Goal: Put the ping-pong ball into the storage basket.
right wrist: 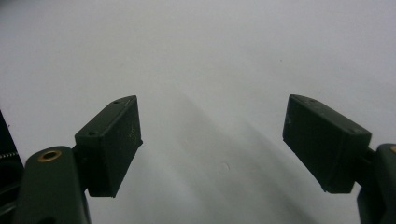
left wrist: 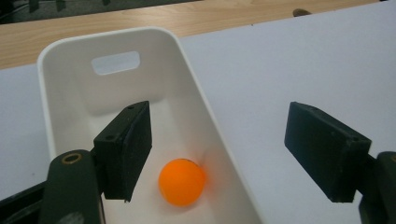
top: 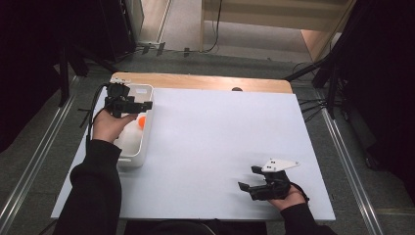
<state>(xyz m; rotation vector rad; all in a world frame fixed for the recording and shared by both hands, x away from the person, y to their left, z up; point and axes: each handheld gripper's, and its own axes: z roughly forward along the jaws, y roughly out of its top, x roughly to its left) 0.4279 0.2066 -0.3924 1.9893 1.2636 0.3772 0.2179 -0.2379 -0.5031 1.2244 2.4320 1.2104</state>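
Left gripper hangs over the right rim of the white bin, fingers spread wide and empty, straddling that wall. Orange ball lies loose on the bin floor, against the right wall. Right gripper sits well apart from the bin, low over bare desk, fingers released, holding nothing. Risk: closing now would pinch the bin wall or nudge the ball into rolling. Desk top white and matte, wooden edge beyond the bin; dim room, grey floor.
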